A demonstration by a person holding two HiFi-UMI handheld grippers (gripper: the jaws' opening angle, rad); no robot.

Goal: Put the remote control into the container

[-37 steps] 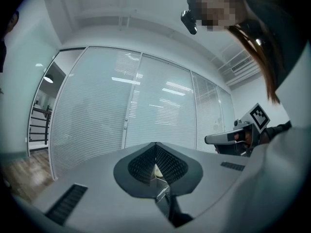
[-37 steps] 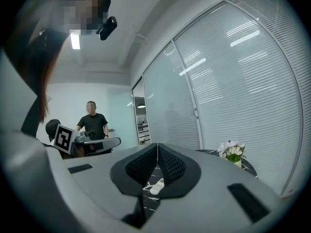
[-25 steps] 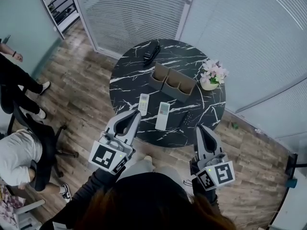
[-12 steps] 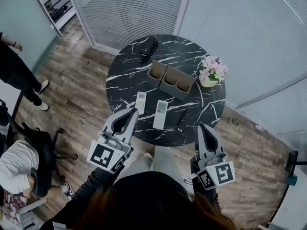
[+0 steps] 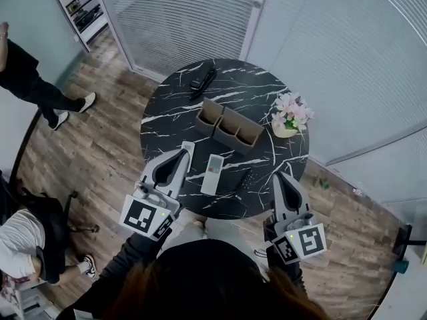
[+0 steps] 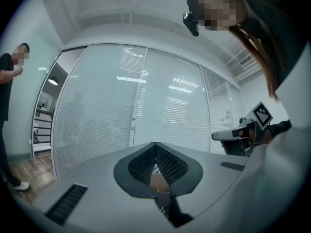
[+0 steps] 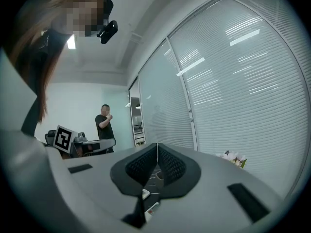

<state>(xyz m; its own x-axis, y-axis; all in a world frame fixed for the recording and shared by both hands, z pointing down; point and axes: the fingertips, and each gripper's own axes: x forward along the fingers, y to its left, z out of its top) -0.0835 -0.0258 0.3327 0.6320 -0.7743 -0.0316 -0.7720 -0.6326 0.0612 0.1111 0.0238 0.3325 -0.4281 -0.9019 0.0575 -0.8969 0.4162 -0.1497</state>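
Your left gripper (image 5: 187, 148) and right gripper (image 5: 279, 178) were both pressed together, empty; reaching in unopened, you risked shoving the remote (image 5: 212, 173) off the table (image 5: 167, 112).

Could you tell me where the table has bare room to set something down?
Bare: the table at its left, between the black object at the far rim and the left gripper; also far right, behind the container and flowers. Crowded: the near edge, around the white remote.

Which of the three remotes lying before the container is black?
The rightmost remote, nearest the right gripper; it alone is dark, not white.
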